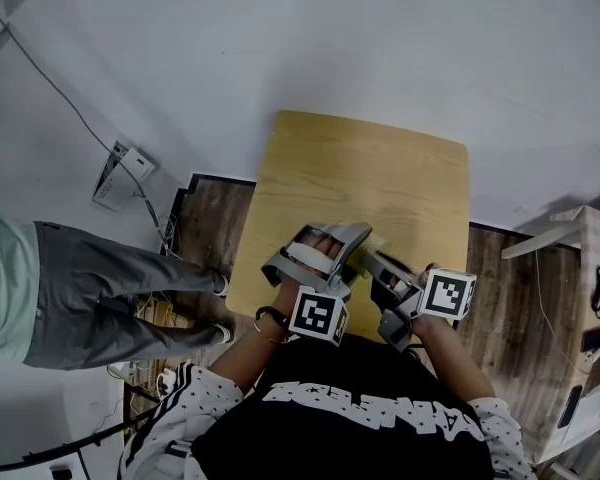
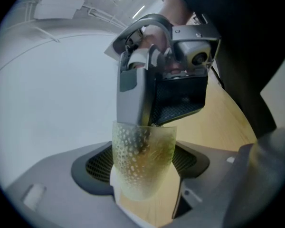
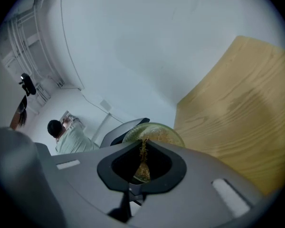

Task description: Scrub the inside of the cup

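A translucent yellowish cup [image 2: 142,160] with a dimpled wall sits between the jaws of my left gripper [image 2: 143,169], which is shut on it. My right gripper [image 2: 148,120] comes down from above, its jaw tips inside the cup's mouth. In the right gripper view, my right gripper [image 3: 142,163] is shut on a golden-brown fibrous scrubber [image 3: 142,171], with the cup's rim [image 3: 162,134] just beyond it. In the head view both grippers meet over the table's near edge: left gripper [image 1: 358,240], right gripper [image 1: 378,266], the cup [image 1: 373,244] between them.
The small wooden table [image 1: 380,168] is under the grippers. A person in grey trousers [image 1: 100,298] stands at the left, near a power strip [image 1: 120,173] and cables on the floor. White furniture [image 1: 575,230] stands at the right edge.
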Available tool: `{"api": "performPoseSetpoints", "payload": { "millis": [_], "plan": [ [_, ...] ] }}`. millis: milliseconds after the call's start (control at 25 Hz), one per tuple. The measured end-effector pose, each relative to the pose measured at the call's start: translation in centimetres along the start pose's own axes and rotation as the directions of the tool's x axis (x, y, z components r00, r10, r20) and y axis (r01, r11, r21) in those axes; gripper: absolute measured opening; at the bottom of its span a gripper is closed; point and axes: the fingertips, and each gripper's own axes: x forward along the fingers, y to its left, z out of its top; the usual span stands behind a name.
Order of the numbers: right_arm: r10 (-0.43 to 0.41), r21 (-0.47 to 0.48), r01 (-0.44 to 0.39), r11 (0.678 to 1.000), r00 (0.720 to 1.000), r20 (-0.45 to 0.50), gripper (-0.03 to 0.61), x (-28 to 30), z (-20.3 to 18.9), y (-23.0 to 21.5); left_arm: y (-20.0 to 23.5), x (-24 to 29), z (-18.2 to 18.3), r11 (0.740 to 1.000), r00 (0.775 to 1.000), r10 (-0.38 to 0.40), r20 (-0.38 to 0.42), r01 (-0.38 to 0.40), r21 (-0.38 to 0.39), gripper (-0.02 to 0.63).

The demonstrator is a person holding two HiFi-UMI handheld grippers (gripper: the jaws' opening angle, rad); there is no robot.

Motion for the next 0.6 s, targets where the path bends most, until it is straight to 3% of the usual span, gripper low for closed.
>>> {"api": "performPoseSetpoints", "payload": {
  "millis": [240,360,480,600],
  "plan": [
    [0.016,0.247,-0.037,0.968,0.996,0.086,0.025,-0.5,0.4,-1.2,0.6,-0.1,-0.2,0.999,0.999,0.035,-0.007,-0.035,0.027,0.370],
    [0.032,0.318,-0.069,0.945,0.992,0.120,0.025,-0.4,0.5,-1.2,0.7,-0.1,-0.7,0.995,0.999,0.044,-0.029,-0.041,0.091,0.370],
    [0.046,0.407,-0.113,0.907,0.984,0.169,0.025,-0.6,0.6,-1.3,0.4,0.1,-1.3,0.982,0.997,0.048,-0.066,-0.035,0.183,0.370],
    [0.059,0.479,-0.159,0.863,0.974,0.217,0.023,-0.9,0.7,-1.6,0.4,0.2,-1.1,0.979,0.997,0.049,-0.059,-0.036,0.200,0.370]
  ]
}}
